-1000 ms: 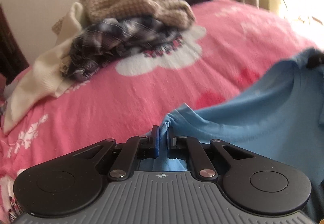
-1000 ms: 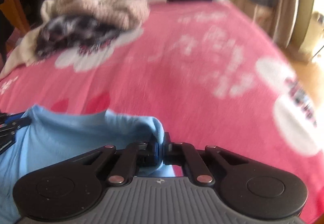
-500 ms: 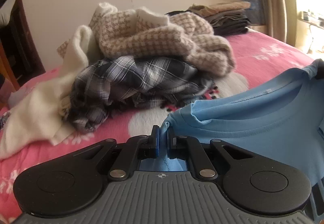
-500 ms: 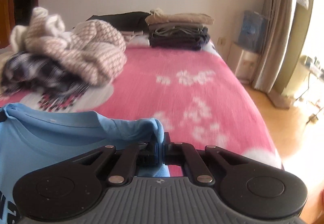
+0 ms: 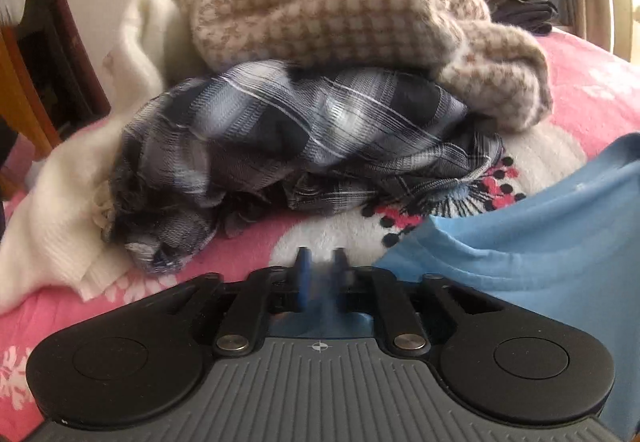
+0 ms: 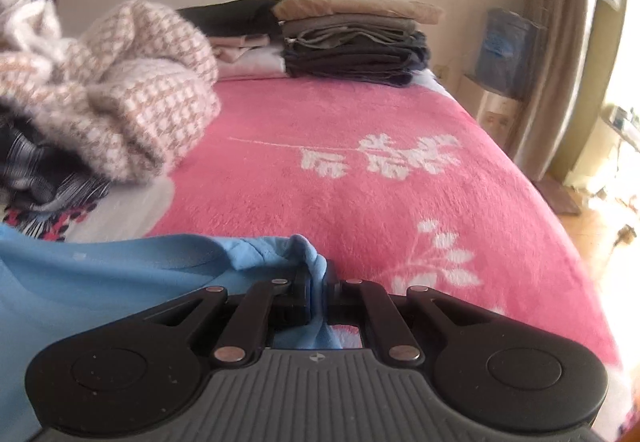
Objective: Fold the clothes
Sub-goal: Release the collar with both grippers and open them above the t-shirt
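Observation:
A light blue T-shirt (image 5: 540,242) lies spread on the pink blanket, collar side towards the heap of clothes. My left gripper (image 5: 320,262) hovers low over the blanket with its jaws opening. Only a blurred wisp of blue cloth shows in the gap, and the shirt's shoulder corner rests just to its right. In the right wrist view the same T-shirt (image 6: 100,274) stretches off to the left. My right gripper (image 6: 318,276) pinches a bunched fold of its other shoulder; its jaws are starting to open, with the cloth still filling the gap.
An unfolded heap sits ahead of the left gripper: a dark plaid shirt (image 5: 300,134), a beige checked sweater (image 5: 340,14) and a white knit (image 5: 60,210). Folded clothes (image 6: 352,42) are stacked by the far wall. The pink blanket (image 6: 360,182) ends at the bed's right edge.
Both grippers carried the blue shirt forward towards the heap and lowered it. The left jaws have parted and the shoulder has slipped out to the right. The right still pinches its fold.

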Motion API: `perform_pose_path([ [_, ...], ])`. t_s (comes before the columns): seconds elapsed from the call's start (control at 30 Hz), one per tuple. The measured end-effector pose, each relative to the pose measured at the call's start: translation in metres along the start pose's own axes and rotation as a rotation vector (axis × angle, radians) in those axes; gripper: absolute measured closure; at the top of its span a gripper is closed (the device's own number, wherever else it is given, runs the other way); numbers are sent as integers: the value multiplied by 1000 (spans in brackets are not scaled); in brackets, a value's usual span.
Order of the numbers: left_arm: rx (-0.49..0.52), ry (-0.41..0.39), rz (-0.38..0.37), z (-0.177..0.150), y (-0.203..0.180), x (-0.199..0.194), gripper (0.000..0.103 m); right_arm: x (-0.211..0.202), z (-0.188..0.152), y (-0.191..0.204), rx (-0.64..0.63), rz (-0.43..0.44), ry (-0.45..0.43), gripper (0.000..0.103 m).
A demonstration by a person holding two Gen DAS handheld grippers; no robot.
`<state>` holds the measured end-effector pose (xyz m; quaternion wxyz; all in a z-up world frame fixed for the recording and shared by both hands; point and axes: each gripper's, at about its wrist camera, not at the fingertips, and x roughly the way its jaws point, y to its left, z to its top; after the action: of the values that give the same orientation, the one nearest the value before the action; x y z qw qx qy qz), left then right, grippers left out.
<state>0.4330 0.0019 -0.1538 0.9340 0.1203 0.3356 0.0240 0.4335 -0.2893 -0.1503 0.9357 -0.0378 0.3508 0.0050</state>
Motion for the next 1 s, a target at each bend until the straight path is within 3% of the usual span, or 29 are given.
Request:
perform_pose_path([
  [0.03,-21,3,0,0,6,-6,65,-4,3,-5,11,19,8,82],
  [0.07,-43,5,-1,-1,11,-12,61,-11,5,-12,36,25,10,64],
  [0.13,-82,16,-5,-4,22,-27,59,-26,7,-27,101,25,4,50],
  [0.27,-147,76,-49,-26,39,-68,53,-61,2,-52,232,73,-16,50],
  [0.37,-132,100,-91,-49,35,-89,53,-70,7,-41,226,165,-15,53],
  [0.5,-23,52,-120,-71,13,-91,53,-53,26,2,82,207,-3,53],
  [0.6,81,-22,-117,-70,3,-84,53,-25,40,35,-68,217,28,53],
  [0.8,-1,-58,-182,-63,9,-64,53,30,48,72,-356,273,167,51],
  [1.0,34,-98,-179,-63,5,-65,53,28,53,76,-469,337,241,52],
])
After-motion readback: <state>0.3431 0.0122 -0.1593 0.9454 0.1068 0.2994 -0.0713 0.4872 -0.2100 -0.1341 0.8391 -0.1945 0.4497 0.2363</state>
